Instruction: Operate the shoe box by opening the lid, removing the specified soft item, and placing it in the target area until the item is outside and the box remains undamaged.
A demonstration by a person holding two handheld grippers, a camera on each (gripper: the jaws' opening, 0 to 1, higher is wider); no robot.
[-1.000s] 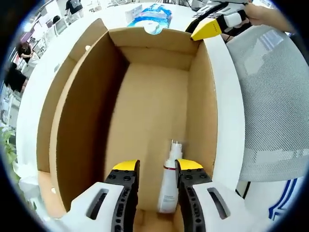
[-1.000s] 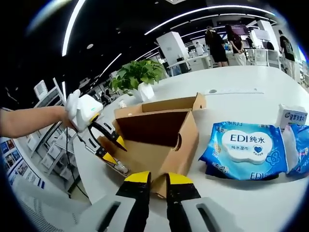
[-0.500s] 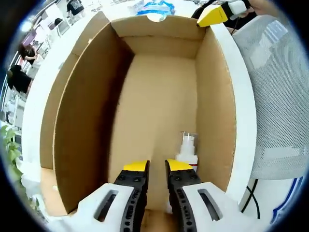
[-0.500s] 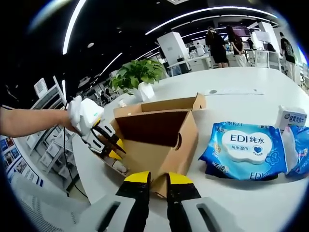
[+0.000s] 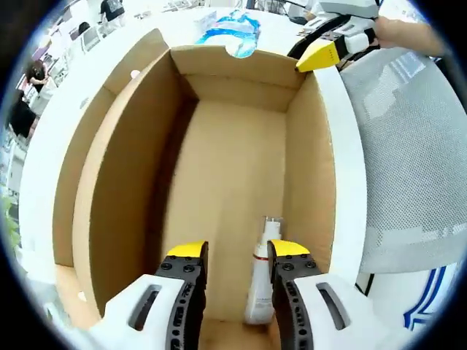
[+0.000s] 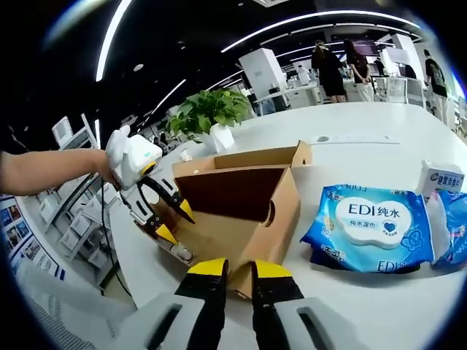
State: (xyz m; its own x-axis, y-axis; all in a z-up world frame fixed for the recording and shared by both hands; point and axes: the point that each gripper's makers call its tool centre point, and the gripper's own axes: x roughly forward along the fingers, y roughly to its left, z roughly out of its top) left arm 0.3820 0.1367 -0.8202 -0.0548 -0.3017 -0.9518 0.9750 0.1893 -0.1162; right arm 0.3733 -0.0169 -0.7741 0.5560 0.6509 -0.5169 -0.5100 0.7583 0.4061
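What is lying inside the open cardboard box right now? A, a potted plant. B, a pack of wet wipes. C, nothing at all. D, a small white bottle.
D: the left gripper view looks down into the cardboard box, where a small white bottle lies on the floor between the jaws of the left gripper; the wet wipes and the plant sit outside on the table.

The bottle's [image 5: 259,281] base hides behind the left gripper [image 5: 235,255]. The box [image 6: 241,204] wall hides its inside in the right gripper view. The wipes pack [image 5: 230,29] is cut off.
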